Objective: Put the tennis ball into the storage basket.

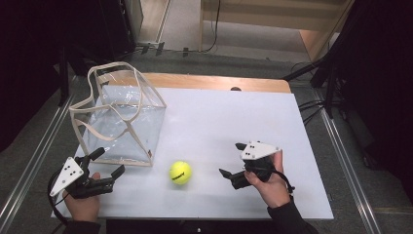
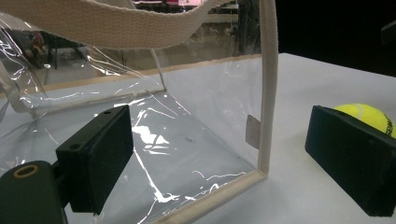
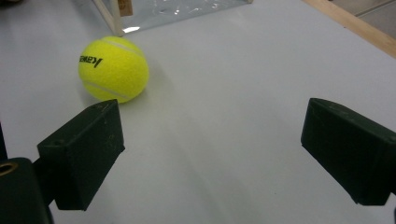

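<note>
A yellow tennis ball (image 1: 180, 172) (image 3: 113, 68) lies on the white table (image 1: 234, 117) near its front edge. A clear plastic bag (image 1: 122, 114) (image 2: 187, 107) with beige fabric trim and straps stands open-topped at the left. My left gripper (image 1: 109, 161) (image 2: 219, 135) is open at the bag's near corner, with the bag's edge seam between its spread jaws and no contact. The ball (image 2: 369, 116) peeks from behind its right jaw. My right gripper (image 1: 230, 159) (image 3: 210, 121) is open, to the right of the ball and pointing toward it, with nothing between its jaws.
A wooden strip (image 1: 214, 82) runs along the table's far edge. Metal rails (image 1: 343, 156) flank the table on both sides. Bare white tabletop stretches across the middle and right.
</note>
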The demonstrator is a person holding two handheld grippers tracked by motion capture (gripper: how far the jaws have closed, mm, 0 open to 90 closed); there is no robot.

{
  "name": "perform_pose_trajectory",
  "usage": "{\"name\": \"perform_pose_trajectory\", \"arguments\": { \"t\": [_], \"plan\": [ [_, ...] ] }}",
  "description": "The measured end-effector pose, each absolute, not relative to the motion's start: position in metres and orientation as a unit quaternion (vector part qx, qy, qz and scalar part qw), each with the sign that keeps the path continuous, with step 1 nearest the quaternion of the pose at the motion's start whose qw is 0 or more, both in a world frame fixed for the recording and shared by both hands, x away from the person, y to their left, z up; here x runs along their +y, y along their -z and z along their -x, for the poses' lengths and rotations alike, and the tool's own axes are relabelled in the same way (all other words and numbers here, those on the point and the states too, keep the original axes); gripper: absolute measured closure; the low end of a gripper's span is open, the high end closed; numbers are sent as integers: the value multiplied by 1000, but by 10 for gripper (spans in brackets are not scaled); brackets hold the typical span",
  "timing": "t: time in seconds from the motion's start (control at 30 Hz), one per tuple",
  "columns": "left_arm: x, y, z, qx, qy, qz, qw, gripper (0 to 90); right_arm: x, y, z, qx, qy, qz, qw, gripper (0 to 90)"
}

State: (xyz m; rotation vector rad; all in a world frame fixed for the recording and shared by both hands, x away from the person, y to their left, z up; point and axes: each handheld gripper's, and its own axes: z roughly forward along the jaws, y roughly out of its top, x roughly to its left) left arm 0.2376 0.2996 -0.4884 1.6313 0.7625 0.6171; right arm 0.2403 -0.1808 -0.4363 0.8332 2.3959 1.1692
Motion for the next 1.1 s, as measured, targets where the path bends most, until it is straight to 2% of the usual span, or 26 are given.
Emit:
{"name": "perform_pose_trajectory", "arguments": {
  "t": [1.1],
  "plan": [
    [300, 488, -238, 327, -263, -697, 582, 83, -119, 440, -259, 888, -365, -245, 135, 46]
  ]
}}
